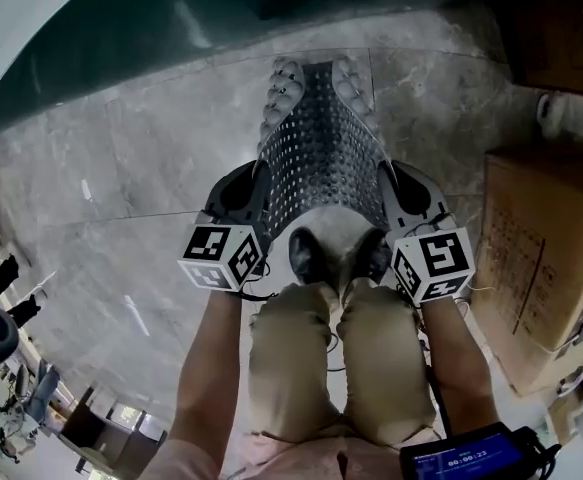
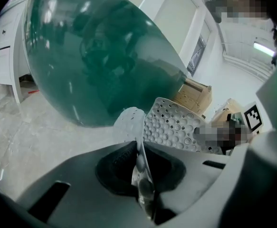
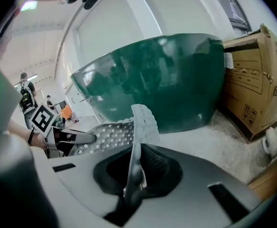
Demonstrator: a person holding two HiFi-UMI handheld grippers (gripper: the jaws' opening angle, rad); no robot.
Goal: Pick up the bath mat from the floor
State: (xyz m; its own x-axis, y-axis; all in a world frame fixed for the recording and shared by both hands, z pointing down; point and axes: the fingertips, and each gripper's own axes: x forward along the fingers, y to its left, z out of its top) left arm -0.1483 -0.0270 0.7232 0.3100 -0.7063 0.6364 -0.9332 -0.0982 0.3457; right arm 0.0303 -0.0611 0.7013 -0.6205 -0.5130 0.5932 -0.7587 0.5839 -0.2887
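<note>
Step in hand: lifting.
- Left gripper pinching near left edge of pale grey perforated rubber bath mat, jaws pressing together on thin sheet.
- Right gripper pinching near right edge likewise.
- Mat hanging spread between grippers over person's dark shoes, far end reaching toward dark green glossy tub. Cannot tell whether far end is clearing grey marble floor.

Next move is probably calling for an even raise of both grippers, with a firm pinch.

Brown cardboard box standing close at right and tub ahead, both crowding any swing.
</note>
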